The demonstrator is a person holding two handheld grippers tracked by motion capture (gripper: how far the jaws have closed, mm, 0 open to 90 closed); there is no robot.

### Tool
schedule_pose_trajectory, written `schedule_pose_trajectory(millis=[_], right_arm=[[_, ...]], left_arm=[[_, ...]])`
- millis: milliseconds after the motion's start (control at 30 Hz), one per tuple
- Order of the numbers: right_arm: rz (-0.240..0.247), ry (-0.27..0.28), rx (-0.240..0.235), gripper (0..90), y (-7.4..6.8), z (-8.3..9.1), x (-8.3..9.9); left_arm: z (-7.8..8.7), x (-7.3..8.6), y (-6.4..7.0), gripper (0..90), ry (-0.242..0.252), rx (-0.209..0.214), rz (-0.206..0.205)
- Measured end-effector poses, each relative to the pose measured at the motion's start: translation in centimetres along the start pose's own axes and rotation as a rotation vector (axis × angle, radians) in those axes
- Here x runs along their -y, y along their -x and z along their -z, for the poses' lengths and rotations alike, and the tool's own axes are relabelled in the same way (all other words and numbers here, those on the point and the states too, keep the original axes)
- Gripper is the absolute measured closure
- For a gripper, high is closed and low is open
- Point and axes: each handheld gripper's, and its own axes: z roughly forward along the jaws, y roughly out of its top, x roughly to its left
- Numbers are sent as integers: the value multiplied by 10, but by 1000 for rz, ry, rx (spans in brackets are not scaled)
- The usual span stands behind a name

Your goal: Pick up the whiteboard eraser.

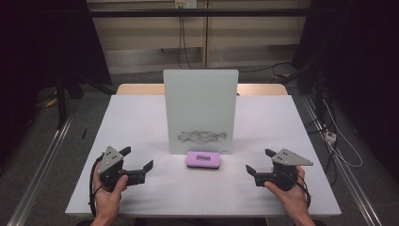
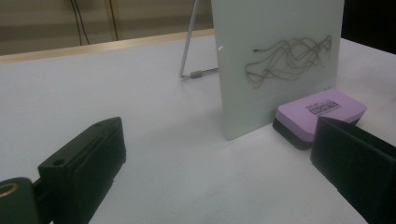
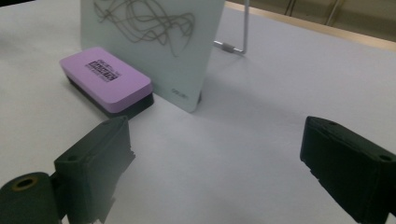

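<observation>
Two grippers resting low on white table (image 1: 141, 122), both wide open, holding nothing: left gripper (image 1: 139, 163), right gripper (image 1: 259, 161). Purple eraser (image 1: 203, 159) flat betw. them, just in front of upright whiteboard (image 1: 201, 101) w/ dark scribble (image 1: 202, 137), apart from both.

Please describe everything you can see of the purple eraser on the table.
The eraser is a flat rectangular block with rounded corners, a purple top with a black printed label, and a black layer underneath. It lies flat on the white table, label up, directly before the lower edge of the standing board. Both grippers are apart from it.
</observation>
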Motion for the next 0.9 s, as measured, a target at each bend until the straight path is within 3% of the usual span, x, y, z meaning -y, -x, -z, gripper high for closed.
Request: schedule_pose_trajectory(millis=[233,400,533,767,900], right_arm=[[21,-48,-86,98,-7,-6,-3],[28,-71,-141,120,-11,-11,-7],[52,-84,-154,122,-15,-15,-12],[139,-134,-213,115,-29,-26,-24],[168,-147,-244,104,-32,-31,-32]], left_arm=[[0,1,0,33,-4,-1,-4],[-1,1,2,34,-13,-3,-38],[-1,0,6,33,-13,-13,-77],[-1,-2,9,34,-15,-28,-120],[-3,-1,7,34,-28,-27,-108]])
